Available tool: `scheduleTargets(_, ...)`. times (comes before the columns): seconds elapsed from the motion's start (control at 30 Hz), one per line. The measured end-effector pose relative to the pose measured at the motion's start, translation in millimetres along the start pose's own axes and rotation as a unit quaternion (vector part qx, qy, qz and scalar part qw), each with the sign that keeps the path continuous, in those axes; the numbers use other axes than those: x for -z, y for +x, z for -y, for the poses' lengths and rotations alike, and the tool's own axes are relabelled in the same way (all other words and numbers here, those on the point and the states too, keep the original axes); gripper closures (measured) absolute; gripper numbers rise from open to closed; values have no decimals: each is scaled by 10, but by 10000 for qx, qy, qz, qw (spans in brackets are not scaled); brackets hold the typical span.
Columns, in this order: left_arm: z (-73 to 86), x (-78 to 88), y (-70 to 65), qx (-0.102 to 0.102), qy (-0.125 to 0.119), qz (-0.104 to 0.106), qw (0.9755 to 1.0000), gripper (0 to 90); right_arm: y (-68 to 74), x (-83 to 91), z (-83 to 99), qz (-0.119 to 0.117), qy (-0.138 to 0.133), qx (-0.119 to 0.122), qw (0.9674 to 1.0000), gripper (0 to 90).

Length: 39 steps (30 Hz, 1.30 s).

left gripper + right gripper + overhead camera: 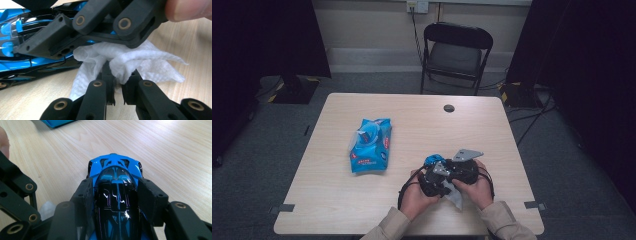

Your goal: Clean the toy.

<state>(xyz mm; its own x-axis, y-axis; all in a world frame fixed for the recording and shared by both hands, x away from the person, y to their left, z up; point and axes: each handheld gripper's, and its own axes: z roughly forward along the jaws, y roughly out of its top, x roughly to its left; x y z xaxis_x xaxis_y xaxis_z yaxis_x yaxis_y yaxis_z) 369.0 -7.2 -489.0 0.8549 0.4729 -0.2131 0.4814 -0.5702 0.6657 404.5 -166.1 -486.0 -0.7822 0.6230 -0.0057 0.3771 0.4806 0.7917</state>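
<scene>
A blue and black toy car (115, 170) sits nose-forward between the jaws of my right gripper (116, 192), which is shut on its sides. In the left gripper view my left gripper (118, 75) is shut on a crumpled white wipe (130, 58), and the wipe lies against the right gripper's linkage (105, 22), with the car (15, 37) to its left. From above, both grippers meet near the table's front: left gripper (432, 184), right gripper (466, 171), the car's blue nose (432, 160) poking out and the wipe (457, 198) hanging below.
A blue pack of wet wipes (371, 145) lies left of the hands, its flap up. The light wood table (412, 115) has a cable hole (449, 108) at the back. A black folding chair (455, 52) stands behind the table.
</scene>
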Motion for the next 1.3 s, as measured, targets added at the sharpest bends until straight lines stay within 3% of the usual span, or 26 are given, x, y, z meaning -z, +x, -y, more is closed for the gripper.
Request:
scheduleTargets(0.27,-7,9,-54,-50,-42,176,9998,823,-1,0,1,-5,-7,-5,10000,479)
scheduleTargets(0.33,5,43,-49,-116,-77,124,9998,824,-2,1,3,-5,-7,-3,10000,478)
scheduleTargets(0.53,63,203,56,-60,9,14,10000,826,-1,1,5,0,-20,-13,10000,479)
scheduleTargets(0.93,205,595,469,425,-197,-465,9978,828,-1,1,9,-6,-29,-16,10000,478)
scheduleTargets(1.2,239,751,754,706,-282,-852,9935,828,-4,1,12,-16,-40,-14,10000,478)
scheduleTargets(1.3,259,738,829,826,-244,-918,9920,827,-3,0,12,-11,-41,-11,10000,478)
